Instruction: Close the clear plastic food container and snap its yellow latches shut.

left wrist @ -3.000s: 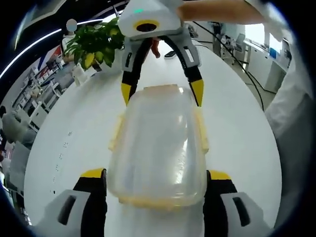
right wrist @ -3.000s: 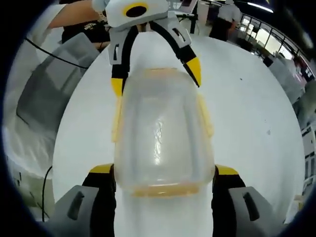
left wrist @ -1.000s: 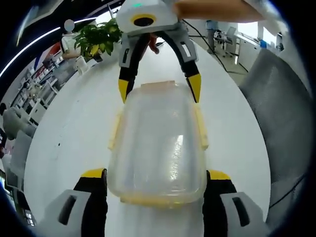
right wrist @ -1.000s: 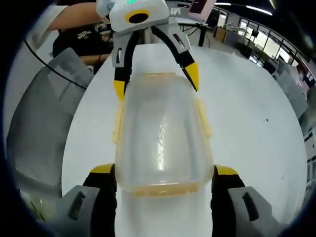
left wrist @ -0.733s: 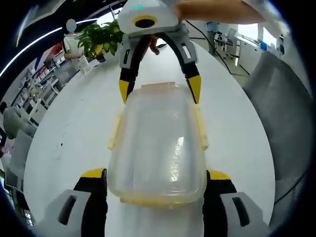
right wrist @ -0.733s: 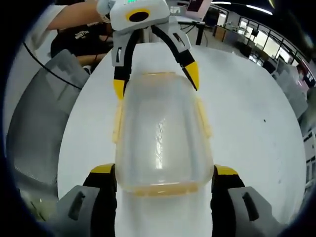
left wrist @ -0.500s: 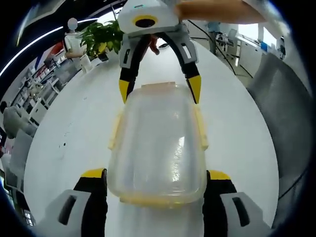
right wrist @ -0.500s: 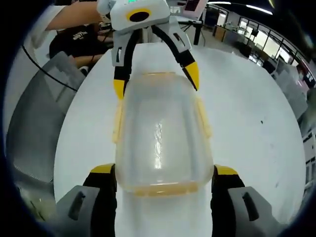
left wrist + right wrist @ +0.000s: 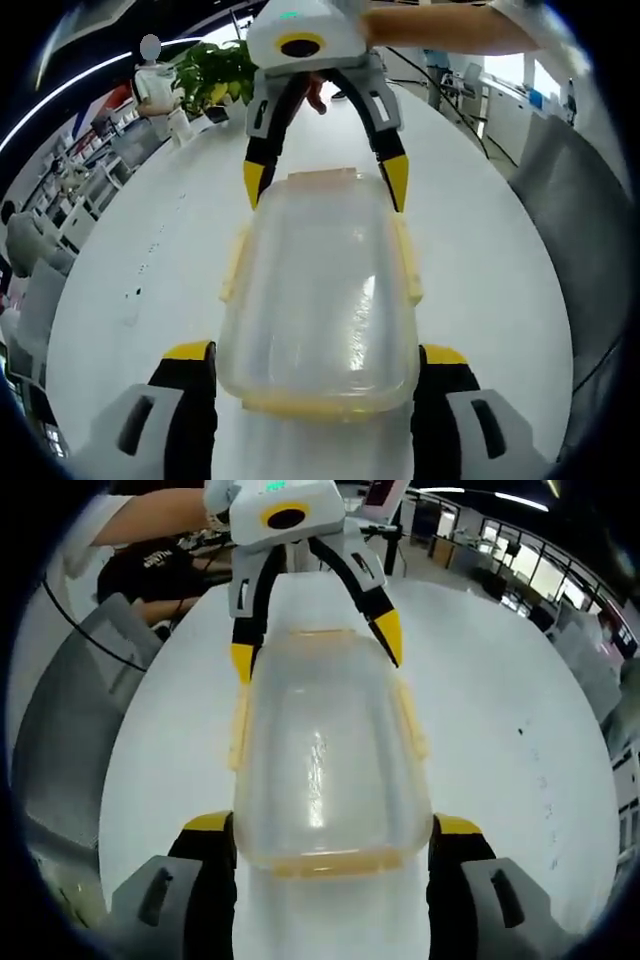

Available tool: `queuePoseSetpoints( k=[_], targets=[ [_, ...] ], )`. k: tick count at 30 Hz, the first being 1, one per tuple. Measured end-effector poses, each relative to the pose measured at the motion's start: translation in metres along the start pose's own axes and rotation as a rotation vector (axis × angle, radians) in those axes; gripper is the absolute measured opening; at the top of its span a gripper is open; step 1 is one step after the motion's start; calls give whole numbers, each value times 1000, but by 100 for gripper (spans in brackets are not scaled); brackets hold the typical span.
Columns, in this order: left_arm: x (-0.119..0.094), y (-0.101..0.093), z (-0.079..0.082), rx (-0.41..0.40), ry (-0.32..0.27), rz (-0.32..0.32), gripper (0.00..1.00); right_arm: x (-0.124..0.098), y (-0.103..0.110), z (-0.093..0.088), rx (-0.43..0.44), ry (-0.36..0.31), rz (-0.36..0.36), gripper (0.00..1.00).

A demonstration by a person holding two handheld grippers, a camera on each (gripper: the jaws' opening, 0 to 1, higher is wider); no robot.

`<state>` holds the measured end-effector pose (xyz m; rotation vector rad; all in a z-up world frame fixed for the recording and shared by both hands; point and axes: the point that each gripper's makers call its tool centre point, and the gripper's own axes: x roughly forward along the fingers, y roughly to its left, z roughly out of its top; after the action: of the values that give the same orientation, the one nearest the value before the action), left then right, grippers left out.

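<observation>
The clear plastic food container with its lid on hangs over the white table, held at both short ends. My left gripper is shut on the near end in the left gripper view; my right gripper clamps the far end. In the right gripper view the container sits between my right gripper at the bottom and my left gripper at the top. Yellow latches run along the long sides and stick out slightly; whether they are snapped I cannot tell.
A potted plant and a white figure stand at the table's far end. Grey chairs flank the table. A person's forearm holds the right gripper; another person sits behind the left gripper.
Both grippers keep the same hold on the container. Only the surroundings have drifted sideways behind it, so both cameras have swung together with the load.
</observation>
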<state>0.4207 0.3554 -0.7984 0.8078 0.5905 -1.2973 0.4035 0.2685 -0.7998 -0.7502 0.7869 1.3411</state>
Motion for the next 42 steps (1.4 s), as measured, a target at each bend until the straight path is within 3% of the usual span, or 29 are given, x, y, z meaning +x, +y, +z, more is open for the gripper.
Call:
queuePoseSetpoints(
  k=[16,20,24,28,31,33,38,40,42],
  targets=[
    [0,1,1,4,-5,2,78,0,-6,1,8,6,-14,76],
    [-2,1,2,8,-10,3,77,-2,-7,6,39,-18,-19,78],
    [-7,2,9,-36,-60,11,78,-5,-2,16,78,-66,-4,92],
    [-14,7,16,-90,-95,51,84,-8,-4,15,51,-53,-36,91],
    [-20,2,33,-147,-207,45,95,-12,-2,16,108,-71,-40,94],
    [-26,6,38,-135,-256,97,99,-16,-2,23,116,-125,-57,98],
    [-32,-2,35,-199,-228,107,99,-22,-10,25,132,-128,-115,100],
    [-38,-5,38,-185,-248,129,99,-28,-12,28,138,-159,-146,100],
    [-46,-10,42,-224,-275,135,99,-35,-10,32,138,-196,-170,100]
  ],
)
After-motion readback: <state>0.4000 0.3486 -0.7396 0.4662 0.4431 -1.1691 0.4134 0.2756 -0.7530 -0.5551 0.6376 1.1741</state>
